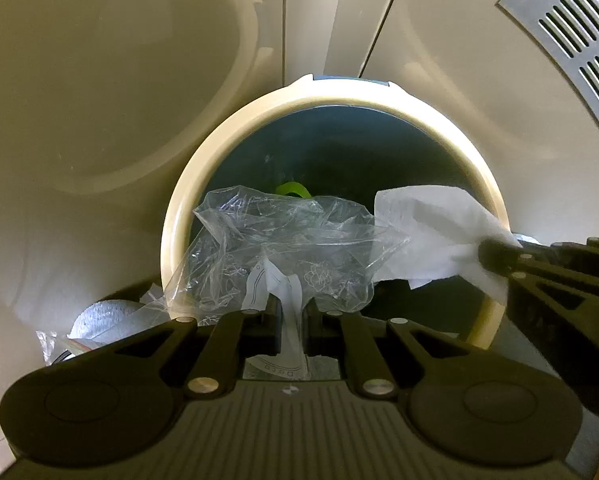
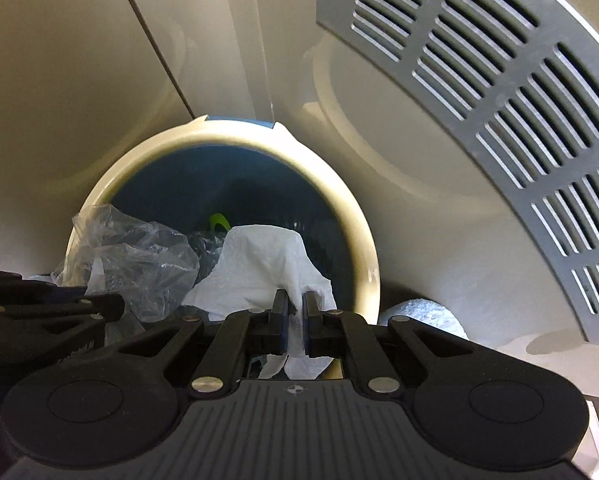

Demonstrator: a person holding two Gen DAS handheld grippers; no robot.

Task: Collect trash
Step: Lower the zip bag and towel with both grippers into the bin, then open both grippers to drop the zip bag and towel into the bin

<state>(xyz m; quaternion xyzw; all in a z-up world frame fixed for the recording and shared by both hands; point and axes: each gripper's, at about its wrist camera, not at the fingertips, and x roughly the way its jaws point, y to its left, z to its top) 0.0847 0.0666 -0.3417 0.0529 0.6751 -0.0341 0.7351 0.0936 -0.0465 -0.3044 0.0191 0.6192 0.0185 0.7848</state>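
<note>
- Cream plastic rims the round bin, its dark blue inside open below both my grippers, which point down over its mouth.
- Clenched on a crumpled clear plastic wrapper, my left gripper pinches it together with a strip of printed white paper between the pads; the film billows out over the bin's 7 o'clock edge and across the opening.
- From the left wrist view my right gripper comes in at 3 o'clock, its tip buried in a white paper towel that hangs over the bin's right rim.
- Seen from the right wrist, my right gripper is closed tight on that paper towel, blue-faced pads pressing the fold, the sheet draped in front of them above the bin.
- Clear wrapper sits at 9 o'clock of the towel in this view, with my left gripper reaching in from the left edge beneath it.
- Something lime green lies deep in the bin, toward 12 o'clock of the wrapper; I cannot tell what it is.
- White textured rolls rest on the floor just beside the bin: one roll at 8 o'clock in the left view, another textured roll at 4 o'clock in the right view.
- Grey slotted vent panel curves across the upper right, at 2 o'clock, against pale cabinet fronts.
</note>
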